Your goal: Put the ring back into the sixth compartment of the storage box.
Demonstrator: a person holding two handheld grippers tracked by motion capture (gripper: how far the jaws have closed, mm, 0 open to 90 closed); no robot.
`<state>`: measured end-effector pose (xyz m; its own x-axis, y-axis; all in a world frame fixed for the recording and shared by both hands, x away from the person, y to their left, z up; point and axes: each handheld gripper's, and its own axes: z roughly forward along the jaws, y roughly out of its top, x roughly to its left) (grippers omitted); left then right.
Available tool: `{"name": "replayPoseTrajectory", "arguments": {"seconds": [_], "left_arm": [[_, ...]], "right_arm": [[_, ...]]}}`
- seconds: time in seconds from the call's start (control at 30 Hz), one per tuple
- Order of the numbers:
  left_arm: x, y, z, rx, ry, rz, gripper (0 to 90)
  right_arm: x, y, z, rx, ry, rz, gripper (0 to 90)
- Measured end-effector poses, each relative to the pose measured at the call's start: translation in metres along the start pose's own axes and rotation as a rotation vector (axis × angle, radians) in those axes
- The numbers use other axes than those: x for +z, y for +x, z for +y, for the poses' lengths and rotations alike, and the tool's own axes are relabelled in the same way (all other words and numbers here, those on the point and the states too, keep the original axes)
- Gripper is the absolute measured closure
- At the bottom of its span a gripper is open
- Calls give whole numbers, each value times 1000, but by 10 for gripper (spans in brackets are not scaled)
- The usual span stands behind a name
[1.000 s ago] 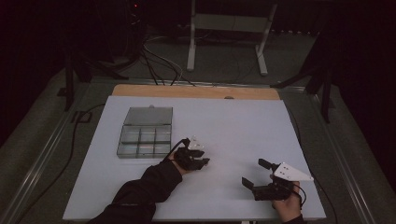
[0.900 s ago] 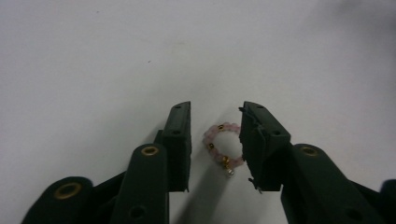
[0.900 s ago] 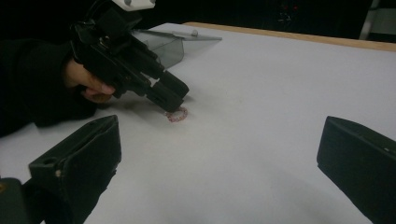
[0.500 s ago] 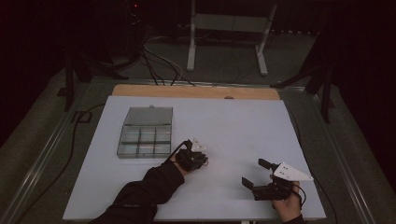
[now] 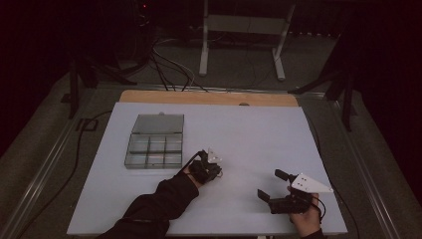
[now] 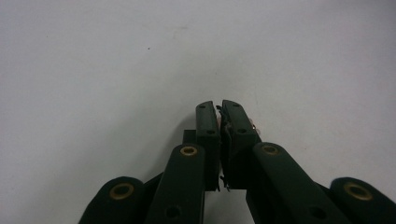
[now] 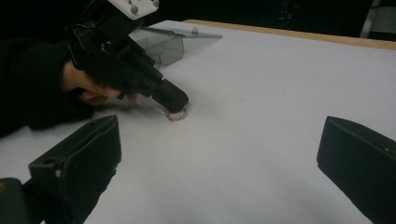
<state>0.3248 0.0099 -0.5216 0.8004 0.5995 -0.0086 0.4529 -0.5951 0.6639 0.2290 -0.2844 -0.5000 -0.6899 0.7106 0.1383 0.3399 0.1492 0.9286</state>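
Pinkish ring point(image 7: 176, 115), small and thin, lies flat on the white table point(image 5: 259, 134) under the tip of your left gripper point(image 7: 173, 101); its jaws are pressed together on the ring's edge, a sliver showing beside them in the left gripper view point(image 6: 252, 124). Your right gripper point(image 5: 272, 185) hovers near the table's front right, jaws spread wide, nothing between them. Beyond your left hand point(image 7: 88, 86), the clear compartment box point(image 5: 153, 147) sits with its lid open.
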Motion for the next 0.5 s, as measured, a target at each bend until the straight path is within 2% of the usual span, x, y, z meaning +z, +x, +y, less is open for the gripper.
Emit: {"name": "replayPoseTrajectory", "arguments": {"seconds": [0.23,0.33,0.43,0.5], "left_arm": [[-1,0,-1,12,-9,5,885],[-1,1,-2,0,-13,-10,885],[-1,-1,-1,7,-17,-18,885],[-2,-2,-1,13,-23,-6,885]], "right_arm": [[0,0,0,-4,-2,-2,0],[0,0,0,-1,-3,-1,0],[-1,0,0,-5,-4,-1,0],[-1,0,0,-2,-5,-2,0]]}}
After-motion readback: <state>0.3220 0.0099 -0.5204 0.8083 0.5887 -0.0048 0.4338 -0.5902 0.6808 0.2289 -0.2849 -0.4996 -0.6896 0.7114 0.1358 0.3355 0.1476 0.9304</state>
